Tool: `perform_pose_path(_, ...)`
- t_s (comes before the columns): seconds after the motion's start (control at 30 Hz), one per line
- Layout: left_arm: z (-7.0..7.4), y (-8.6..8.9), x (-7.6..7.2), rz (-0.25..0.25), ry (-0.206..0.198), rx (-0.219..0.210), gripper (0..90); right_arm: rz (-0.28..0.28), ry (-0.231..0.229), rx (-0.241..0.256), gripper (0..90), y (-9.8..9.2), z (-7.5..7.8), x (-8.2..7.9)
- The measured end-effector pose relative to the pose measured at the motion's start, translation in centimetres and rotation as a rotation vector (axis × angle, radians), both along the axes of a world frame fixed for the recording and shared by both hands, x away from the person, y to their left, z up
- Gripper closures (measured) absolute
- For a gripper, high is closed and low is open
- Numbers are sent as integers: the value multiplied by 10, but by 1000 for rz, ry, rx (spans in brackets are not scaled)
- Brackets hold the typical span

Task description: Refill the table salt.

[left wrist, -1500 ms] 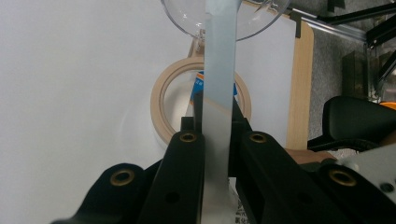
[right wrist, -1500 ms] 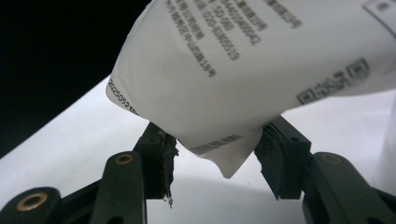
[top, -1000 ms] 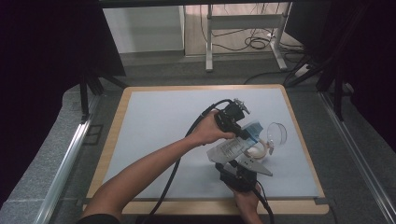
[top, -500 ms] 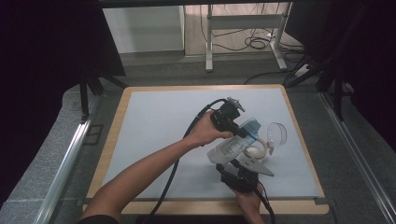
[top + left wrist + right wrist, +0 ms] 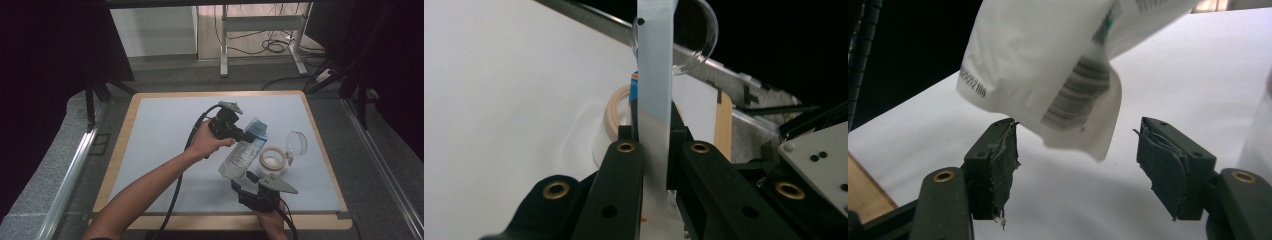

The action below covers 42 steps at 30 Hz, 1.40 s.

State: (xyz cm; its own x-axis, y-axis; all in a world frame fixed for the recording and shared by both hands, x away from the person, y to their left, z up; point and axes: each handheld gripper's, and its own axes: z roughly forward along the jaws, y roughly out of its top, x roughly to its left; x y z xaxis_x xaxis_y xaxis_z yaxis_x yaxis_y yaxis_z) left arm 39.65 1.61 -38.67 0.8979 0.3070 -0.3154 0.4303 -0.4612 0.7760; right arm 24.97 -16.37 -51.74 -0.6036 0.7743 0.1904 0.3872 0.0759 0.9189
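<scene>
A white pouch [image 5: 242, 155] with a blue top and a barcode hangs tilted above the blue-grey mat. My left gripper [image 5: 246, 134] is shut on its upper edge; in the left gripper view the pouch [image 5: 654, 75] rises edge-on between the closed jaws of that gripper [image 5: 654, 135]. My right gripper [image 5: 242, 181] sits near the table's front edge, just below the pouch's bottom corner. In the right gripper view that gripper [image 5: 1078, 150] stands open, and the pouch [image 5: 1048, 60] hangs above the gap without touching either pad.
A roll of beige tape [image 5: 272, 159] lies flat on the mat [image 5: 160, 140] right of the pouch. A clear round plastic lid [image 5: 296, 144] lies just beyond it. The mat's wooden border [image 5: 320, 150] runs close on the right.
My left gripper has drawn the pouch's top a little to the left and up, so the pouch hangs steeper. The right gripper has eased back toward the front edge.
</scene>
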Motion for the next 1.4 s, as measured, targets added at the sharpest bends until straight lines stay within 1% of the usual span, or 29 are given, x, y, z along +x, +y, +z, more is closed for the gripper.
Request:
perform_pose_path(0.07, -1, 6, 1, 5, 9, -22, 898, 7, 4, -8, 335, 1, -1, 1)
perform_pose_path(0.17, -5, 14, 1, 20, 9, -24, 897, 6, 12, -11, 334, 2, -3, 3)
perform_pose_path(0.23, -7, 22, 1, 33, 3, -27, 897, 2, 10, -14, 335, 1, -3, 3)
perform_pose_path(0.4, -15, 55, 5, 105, 9, -79, 898, -13, 2, 2, 335, -4, -1, 5)
perform_pose_path(0.53, -23, 85, 9, 186, -6, -109, 898, -30, -2, 15, 335, -8, 2, 6)
perform_pose_path(0.57, -25, 92, 10, 211, -14, -115, 898, -32, -5, 16, 335, -9, 2, 6)
perform_pose_path(0.63, -29, 108, 14, 269, -38, -113, 898, -34, -7, 15, 335, -9, 2, 6)
perform_pose_path(0.7, -34, 123, 19, 324, -48, -130, 899, -34, -4, 15, 335, -8, 2, 6)
perform_pose_path(0.77, -39, 137, 23, 375, -68, -140, 899, -35, -2, 17, 335, -7, 2, 7)
perform_pose_path(0.87, -49, 157, 30, 441, -82, -165, 899, -32, -2, 12, 336, -5, 2, 7)
perform_pose_path(1.0, -63, 176, 36, 511, -93, -167, 899, -31, -3, 11, 336, -5, 2, 7)
perform_pose_path(1.1, -74, 186, 35, 546, -99, -160, 899, -33, -2, 11, 335, -6, 2, 7)
perform_pose_path(1.13, -77, 190, 35, 555, -98, -168, 899, -34, -2, 12, 336, -6, 1, 8)
perform_pose_path(1.17, -80, 194, 33, 561, -97, -185, 898, -34, 0, 14, 335, -6, 1, 8)
perform_pose_path(1.2, -81, 199, 31, 576, -99, -191, 899, -34, 0, 13, 335, -6, 1, 8)
perform_pose_path(1.23, -82, 202, 30, 579, -105, -192, 899, -34, -2, 12, 335, -6, 1, 8)
perform_pose_path(1.3, -85, 209, 23, 599, -96, -204, 898, -33, -1, 12, 335, -6, 2, 8)
perform_pose_path(1.4, -87, 215, 13, 608, -115, -200, 898, -32, -5, 8, 335, -6, 2, 7)
